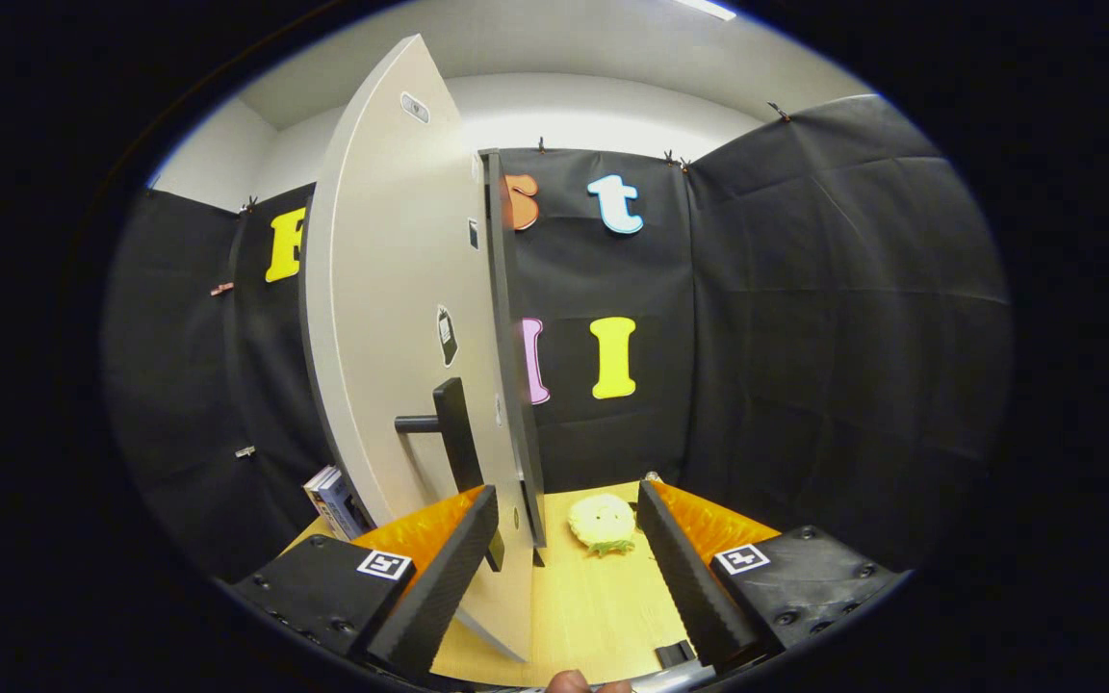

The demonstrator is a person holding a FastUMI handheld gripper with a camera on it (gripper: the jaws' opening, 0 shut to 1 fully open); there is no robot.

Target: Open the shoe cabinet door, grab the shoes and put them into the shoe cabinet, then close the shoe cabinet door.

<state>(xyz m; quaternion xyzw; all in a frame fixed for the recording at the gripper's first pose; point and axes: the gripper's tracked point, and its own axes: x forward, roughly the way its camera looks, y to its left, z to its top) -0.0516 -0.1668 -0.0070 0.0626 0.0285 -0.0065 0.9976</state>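
Two fingers of the tongs (pixel 569 520) stand wide apart, holding nothing. Between them, swung open edge-on, is the pale grey cabinet door (pixel 391 318) with its dark bar handle (pixel 453 433). Beyond the fingers, a yellow fluffy slipper (pixel 603 523) lies on the light wooden table (pixel 583 616).

1. Even, fairly bright light from a ceiling strip (pixel 706 8) overhead — the white wall glows below it.
2. The door (pixel 391 318) bows strongly — fisheye bending, worst outward.
3. Focus is sharp; shadows on the table (pixel 583 606) are soft.
4. Gripper (pixel 569 505) fingers spread apart, lit evenly.
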